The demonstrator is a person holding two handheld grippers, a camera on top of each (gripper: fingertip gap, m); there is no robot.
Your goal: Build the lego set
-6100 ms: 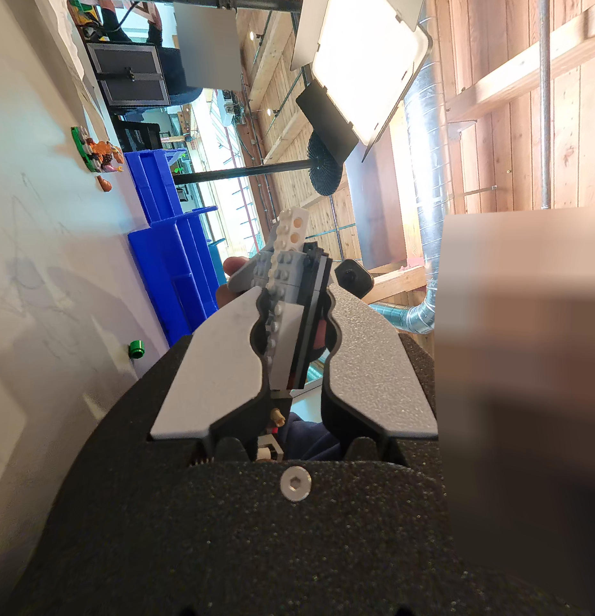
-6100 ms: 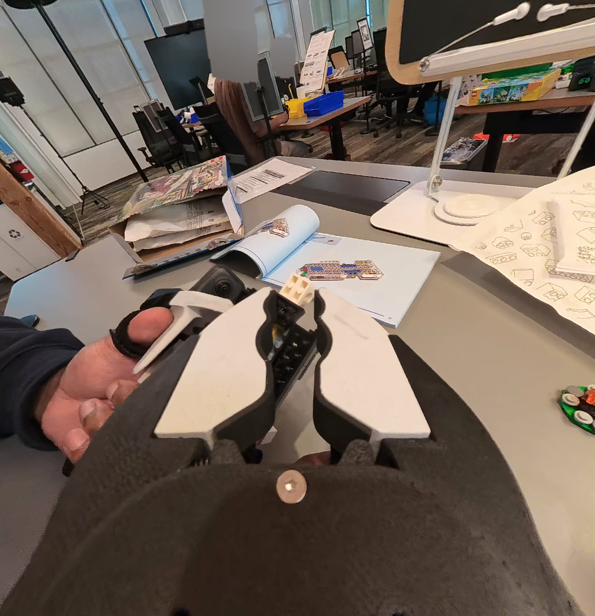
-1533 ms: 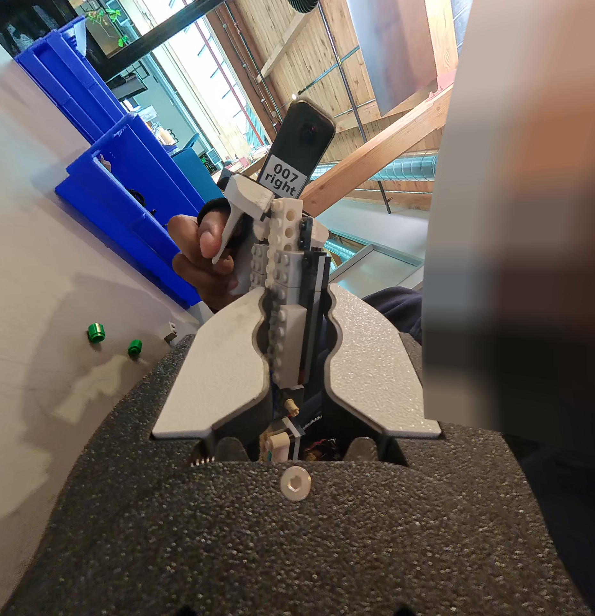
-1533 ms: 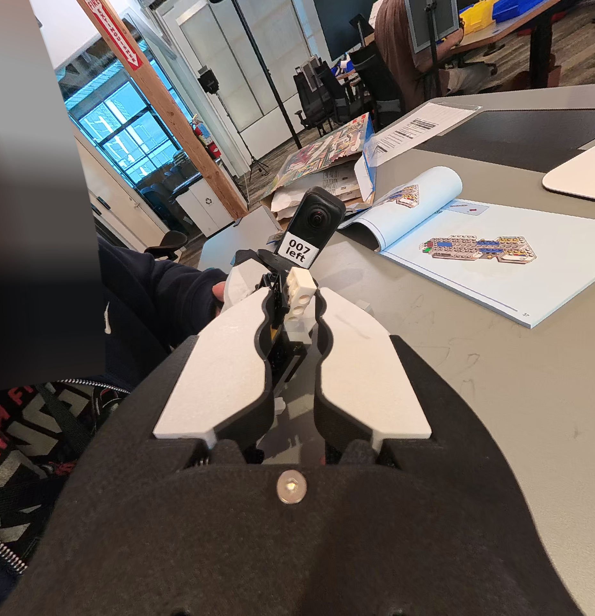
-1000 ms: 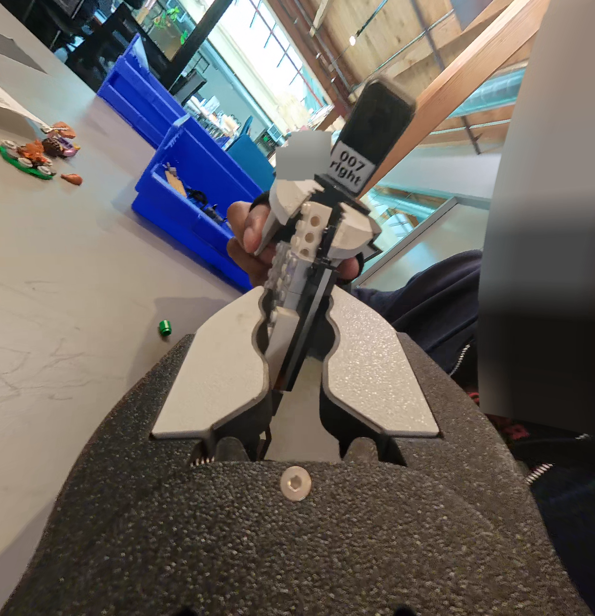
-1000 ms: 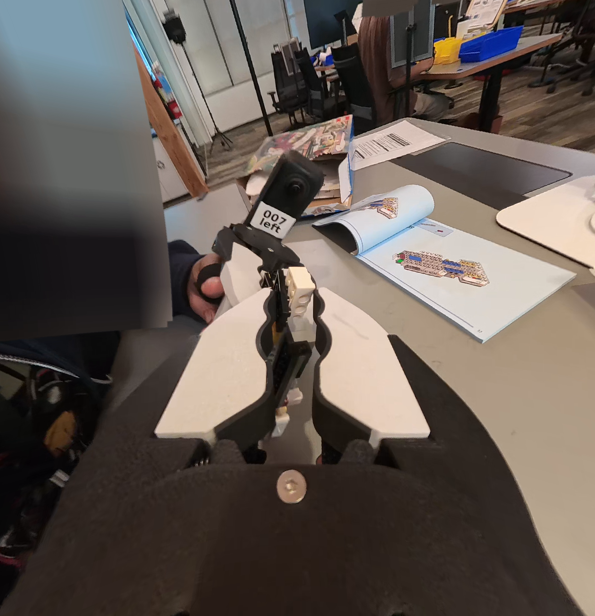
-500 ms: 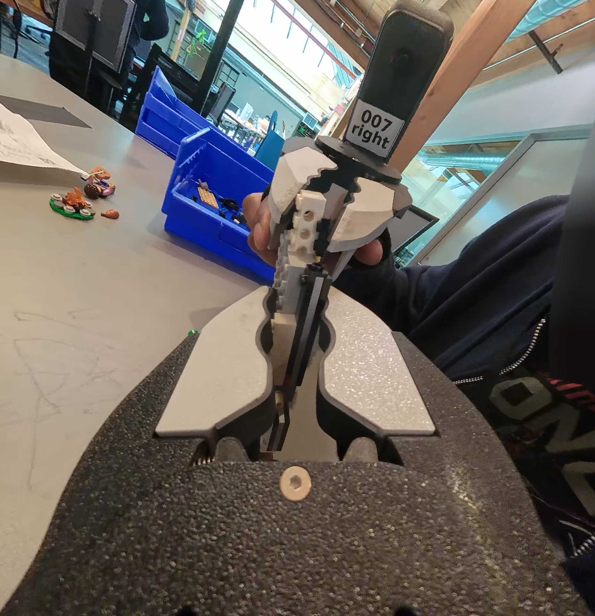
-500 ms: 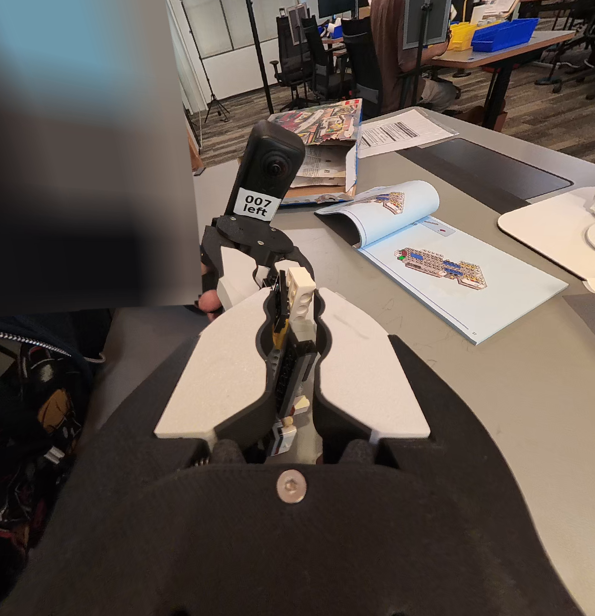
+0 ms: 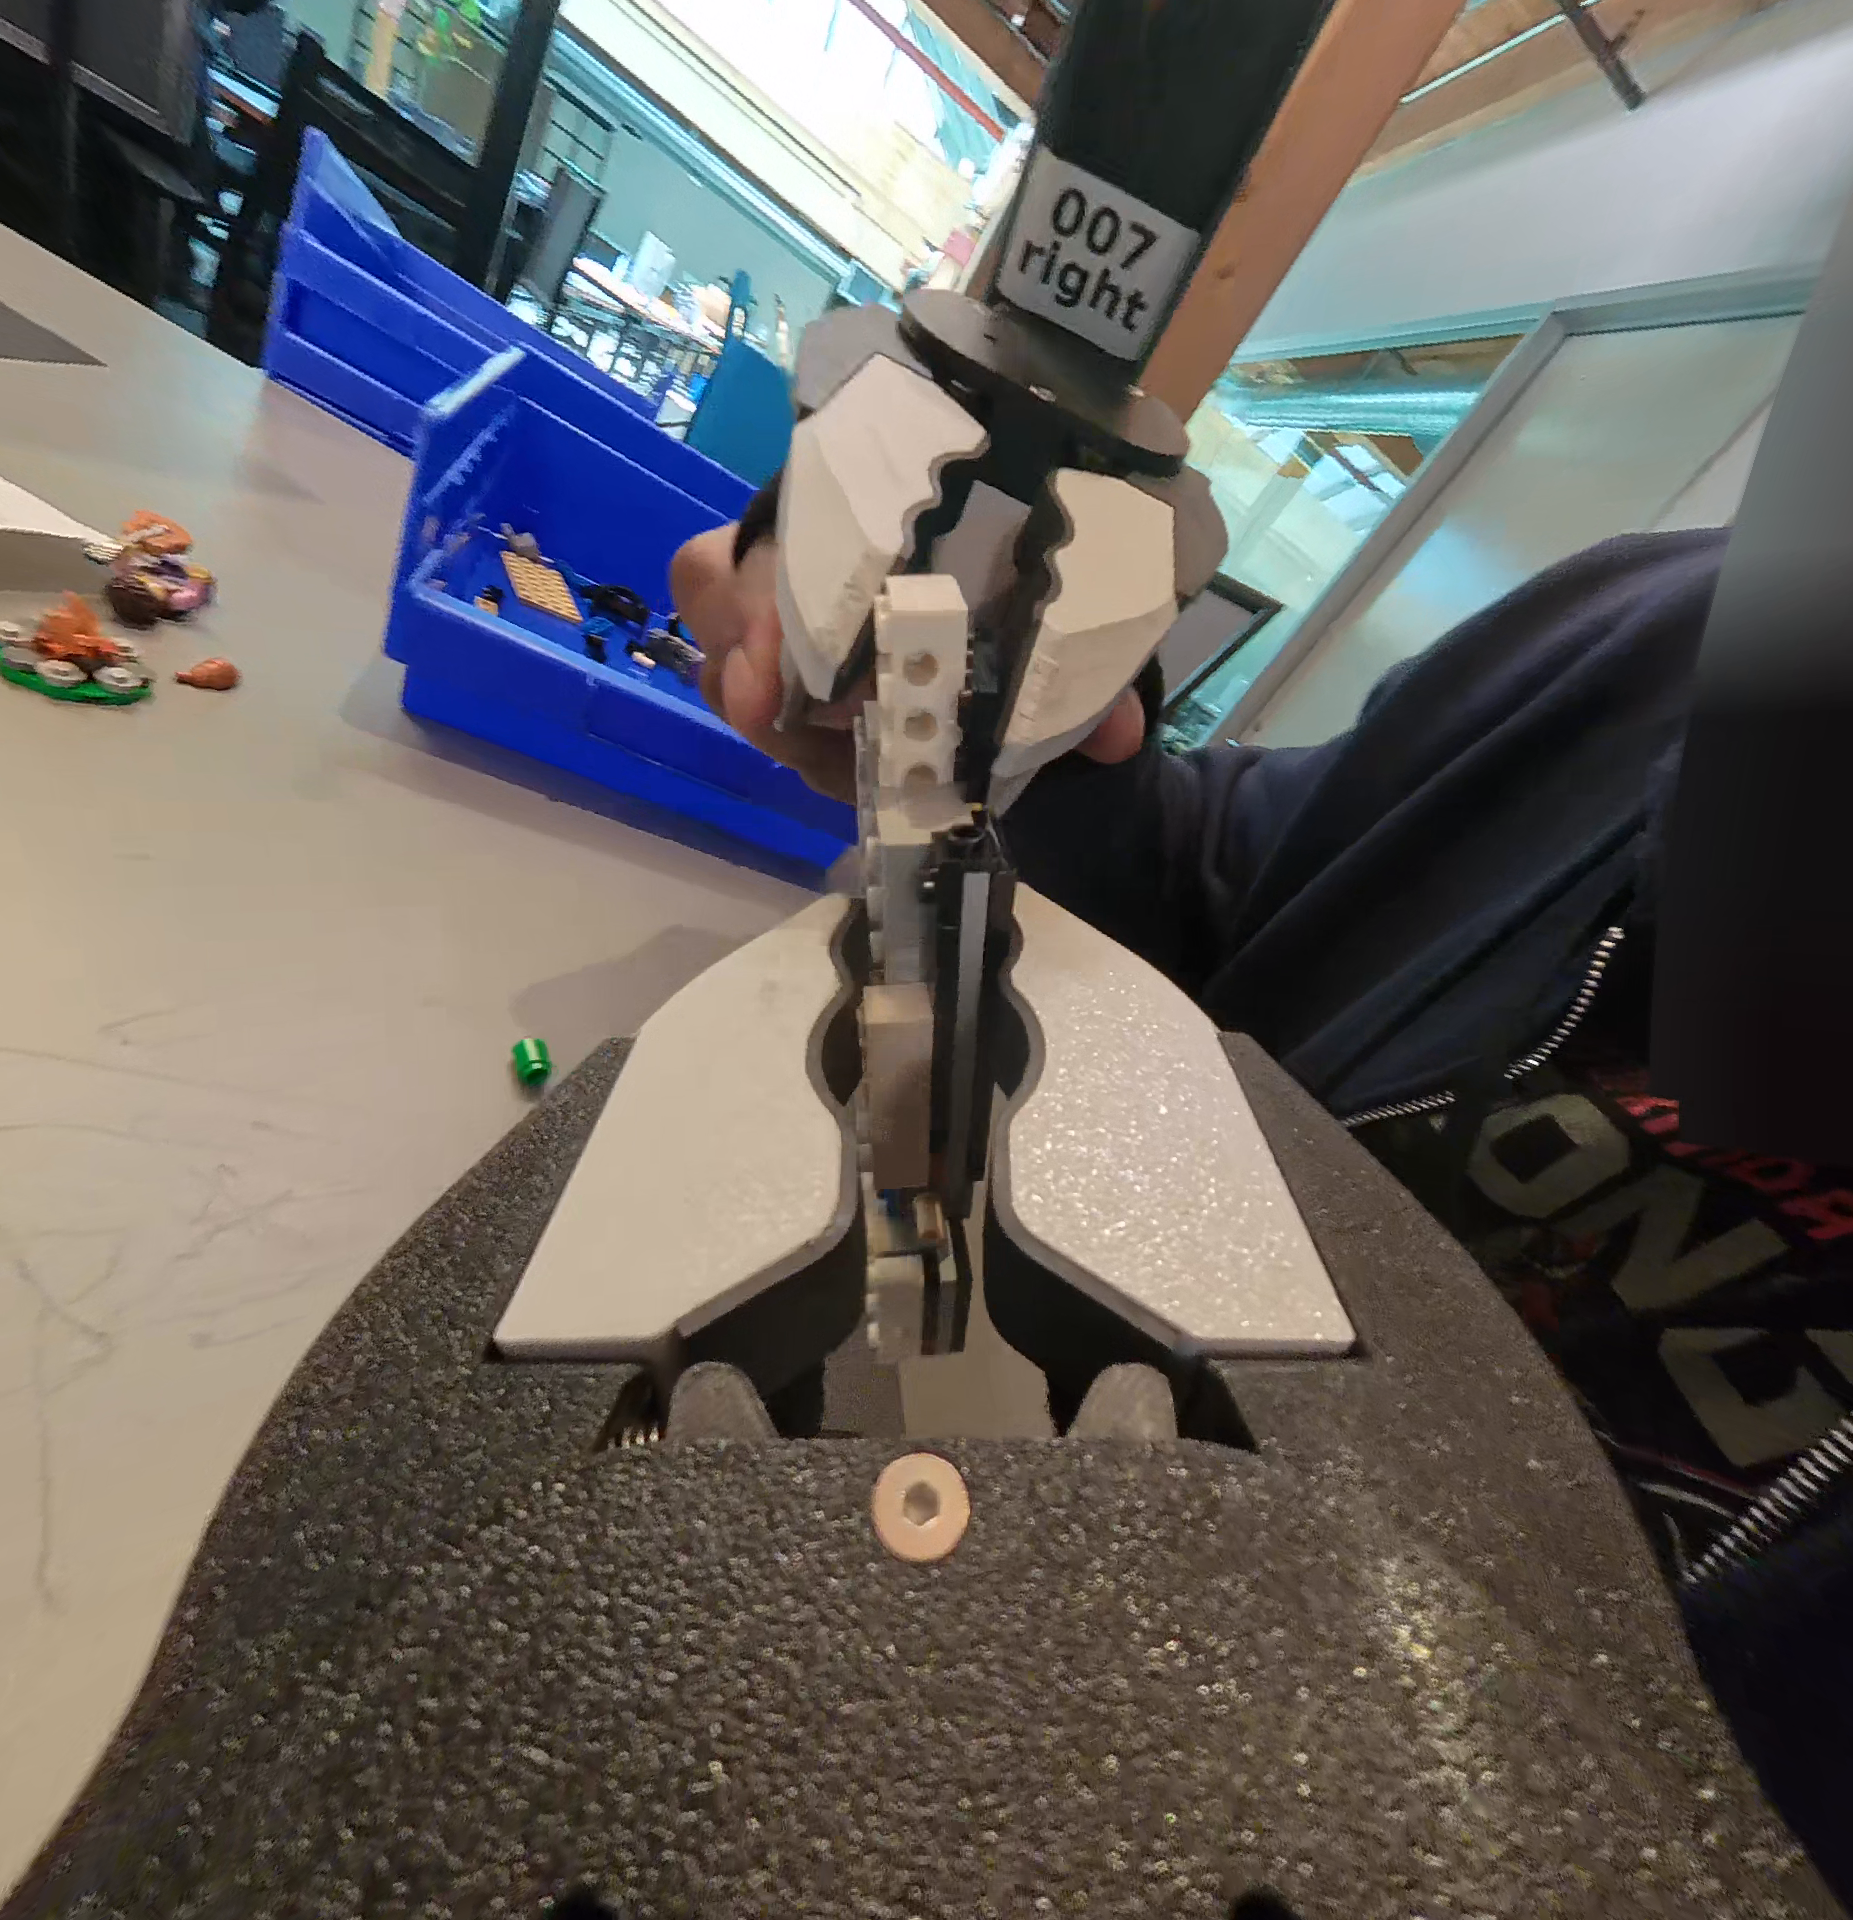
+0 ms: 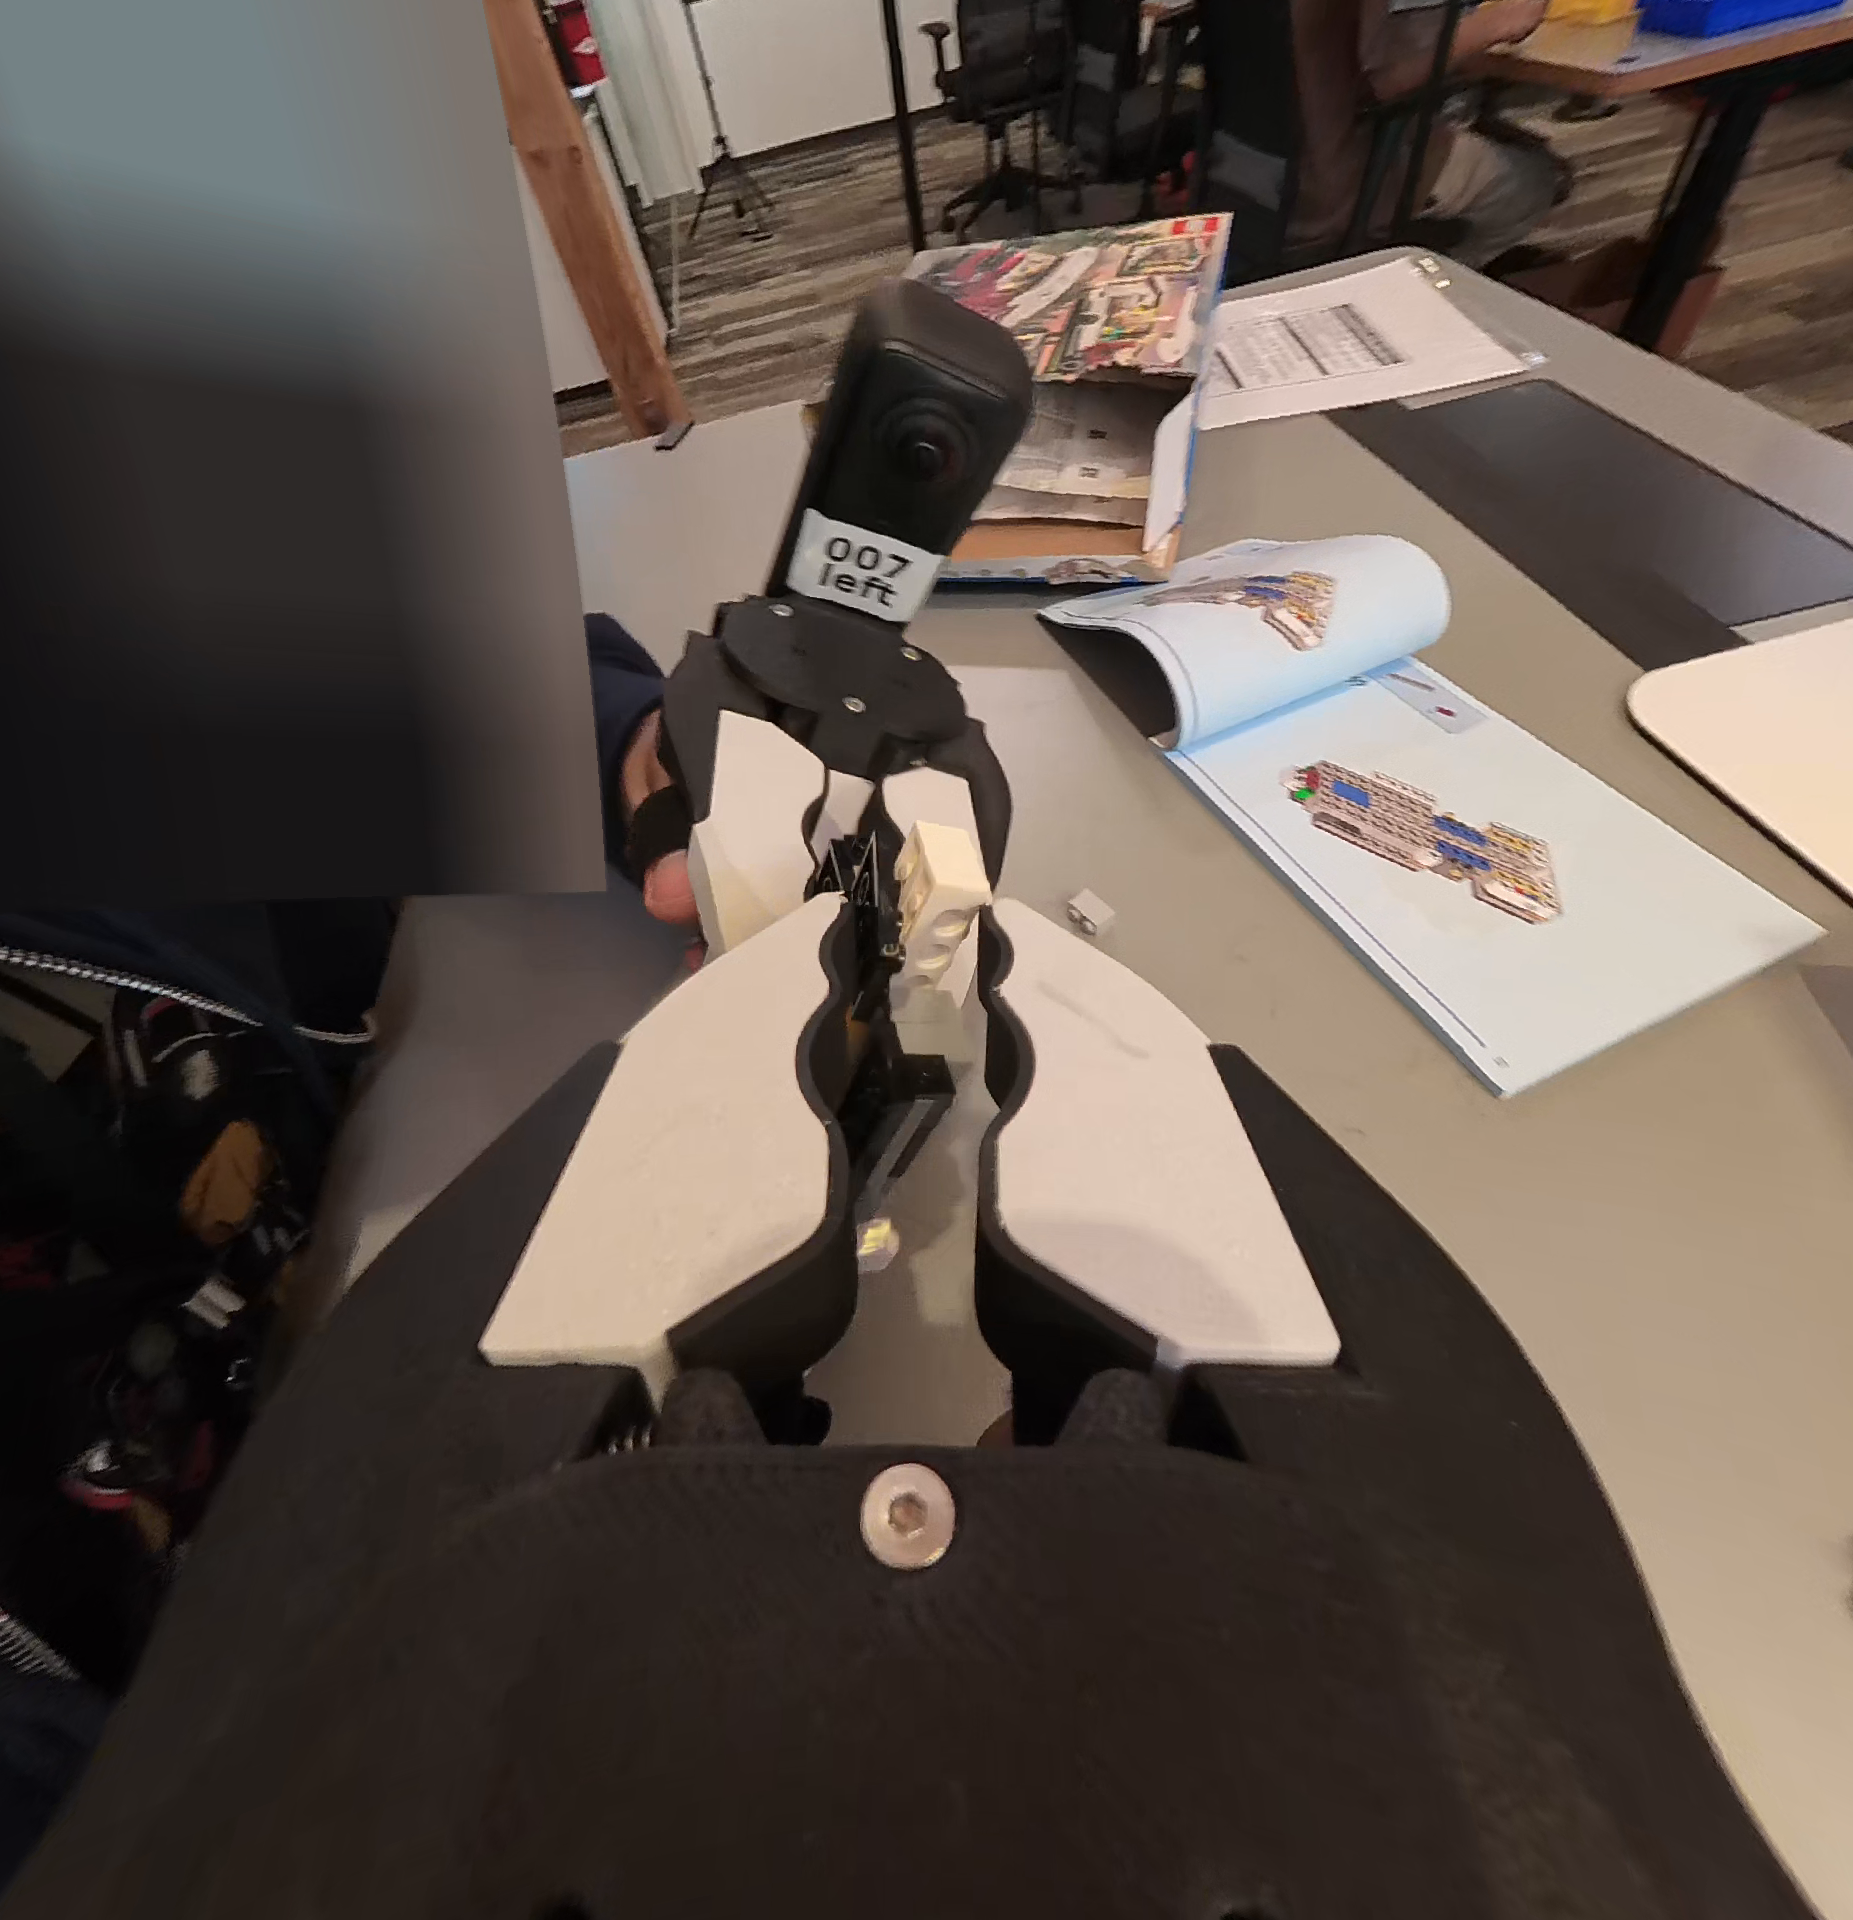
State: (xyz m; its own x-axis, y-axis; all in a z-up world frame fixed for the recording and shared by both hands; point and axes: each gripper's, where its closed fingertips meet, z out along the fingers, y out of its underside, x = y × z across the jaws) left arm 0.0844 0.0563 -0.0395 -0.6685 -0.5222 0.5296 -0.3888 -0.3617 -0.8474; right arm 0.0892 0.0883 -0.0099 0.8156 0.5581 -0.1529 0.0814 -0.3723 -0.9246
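1. Since a second ago: tilted down from ceiling beams to level over the grey table (image 9: 278, 935); left jaws narrowed on the brick assembly (image 9: 927, 1039).
2. Left gripper (image 9: 927, 925): clamped on the grey, white and black brick assembly, pads pressing both flanks.
3. Right gripper (image 10: 906, 920): facing the left one nose to nose, closed on the far end of the same assembly, white holed brick (image 10: 937, 894) sticking out at the tips.
4. Held above the table's near edge, between both tools.
5. Left of the left gripper: green stud (image 9: 532, 1062) near, blue bin (image 9: 589, 665) farther, small green-based build (image 9: 65, 655) far left.
6. Right of the right gripper: loose grey brick (image 10: 1090, 911), open booklet (image 10: 1421, 831), box (image 10: 1088, 312) beyond.
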